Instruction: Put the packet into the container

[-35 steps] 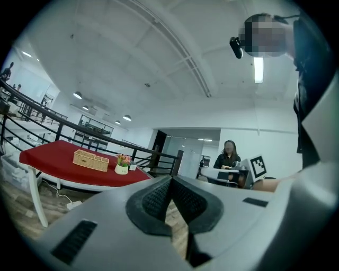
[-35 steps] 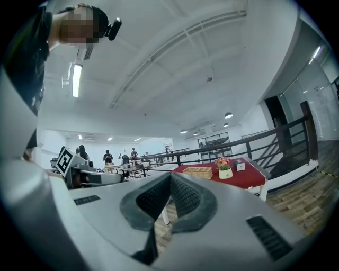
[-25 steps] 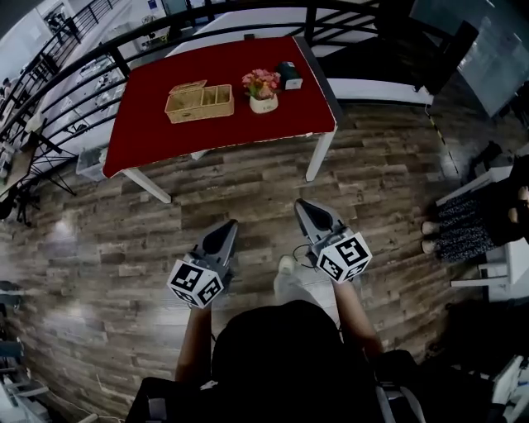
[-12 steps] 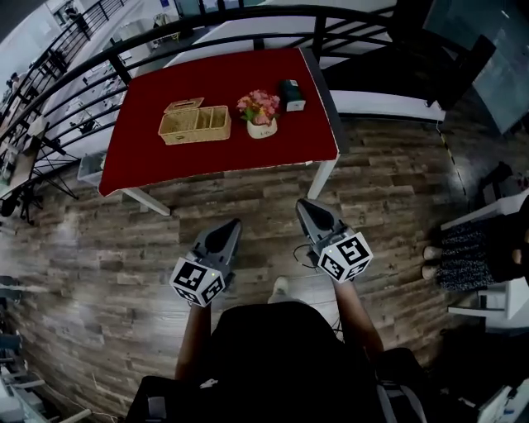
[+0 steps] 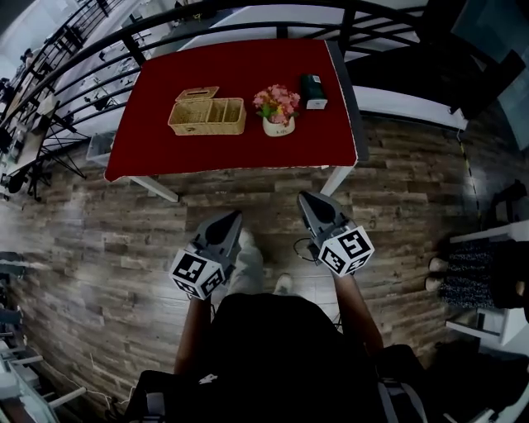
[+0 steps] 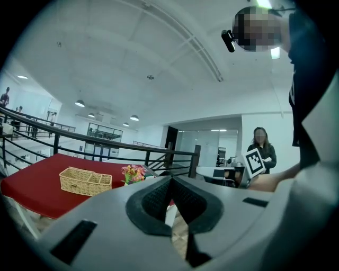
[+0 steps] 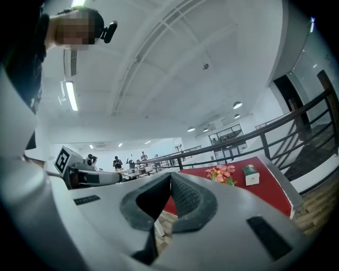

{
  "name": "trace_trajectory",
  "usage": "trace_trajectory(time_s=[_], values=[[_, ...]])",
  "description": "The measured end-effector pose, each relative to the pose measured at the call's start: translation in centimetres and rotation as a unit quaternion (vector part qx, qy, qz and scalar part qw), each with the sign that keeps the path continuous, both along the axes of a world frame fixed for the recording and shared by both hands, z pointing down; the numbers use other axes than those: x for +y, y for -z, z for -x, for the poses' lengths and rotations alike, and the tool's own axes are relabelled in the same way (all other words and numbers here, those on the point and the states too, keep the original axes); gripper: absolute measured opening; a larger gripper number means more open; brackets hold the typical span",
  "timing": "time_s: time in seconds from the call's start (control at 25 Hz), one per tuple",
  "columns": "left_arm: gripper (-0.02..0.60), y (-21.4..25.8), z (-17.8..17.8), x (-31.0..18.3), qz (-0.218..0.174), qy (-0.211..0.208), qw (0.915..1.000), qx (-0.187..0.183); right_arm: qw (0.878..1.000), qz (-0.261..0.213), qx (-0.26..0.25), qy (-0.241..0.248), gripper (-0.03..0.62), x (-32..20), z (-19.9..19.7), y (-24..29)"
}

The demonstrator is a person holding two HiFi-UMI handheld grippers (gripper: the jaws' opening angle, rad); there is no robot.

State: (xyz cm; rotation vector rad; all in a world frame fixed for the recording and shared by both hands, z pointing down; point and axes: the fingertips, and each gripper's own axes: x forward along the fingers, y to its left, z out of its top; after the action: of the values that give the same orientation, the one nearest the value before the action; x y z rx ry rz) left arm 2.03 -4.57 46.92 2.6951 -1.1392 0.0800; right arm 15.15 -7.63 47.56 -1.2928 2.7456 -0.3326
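Packet: dark green with a white end, lying flat on the red table near its far right corner, not held by either of my tools. Just to its left, apart from it, stands a small white pot of pink flowers. Further left sits the wicker container, open-topped and divided into compartments, with its lid tipped back at the far left end; I cannot tell from here what the compartments hold. Packet and container are well apart, with the flower pot between them. My left gripper hangs over the wooden floor short of the table's near edge, its fingers pressed together with nothing between them, as the left gripper view confirms. My right gripper is level with it, beside it and likewise short of the table, its fingers also pressed together on nothing. Neither tool touches the table or anything on it. A dark railing runs behind the table's far side.
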Motion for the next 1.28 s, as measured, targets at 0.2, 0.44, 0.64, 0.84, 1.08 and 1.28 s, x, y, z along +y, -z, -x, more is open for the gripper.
trace_trajectory(time_s=[0.2, 0.44, 0.64, 0.84, 1.08, 1.28], values=[[0.008, -0.1, -0.8, -4.0, -0.004, -0.014, 0.9999, 0.005, 1.0, 0.0, 0.005, -0.008, 0.021, -3.4, -0.4, -0.2], [0.008, -1.2, 0.0, -11.1, -0.014, -0.031, 0.9993, -0.013, 1.0, 0.007, 0.009, -0.024, 0.021, -10.4, 0.2, -0.9], [0.008, -1.2, 1.1, -17.0, -0.002, -0.048, 0.9989, -0.002, 0.999, 0.014, 0.025, -0.032, 0.021, -16.0, 2.2, -1.0], [0.008, -0.6, 3.2, -22.4, -0.001, -0.067, 0.9977, 0.006, 0.997, 0.018, 0.034, -0.067, 0.021, -21.5, 3.0, -0.2], [0.008, -1.0, 6.3, -28.5, 0.004, -0.08, 0.9966, 0.019, 0.995, 0.023, 0.047, -0.091, 0.021, -27.0, 5.1, -0.1], [0.008, -1.9, 6.6, -31.1, 0.01, -0.096, 0.9949, 0.028, 0.991, 0.039, 0.064, -0.113, 0.021, -29.6, 4.7, -1.2]])
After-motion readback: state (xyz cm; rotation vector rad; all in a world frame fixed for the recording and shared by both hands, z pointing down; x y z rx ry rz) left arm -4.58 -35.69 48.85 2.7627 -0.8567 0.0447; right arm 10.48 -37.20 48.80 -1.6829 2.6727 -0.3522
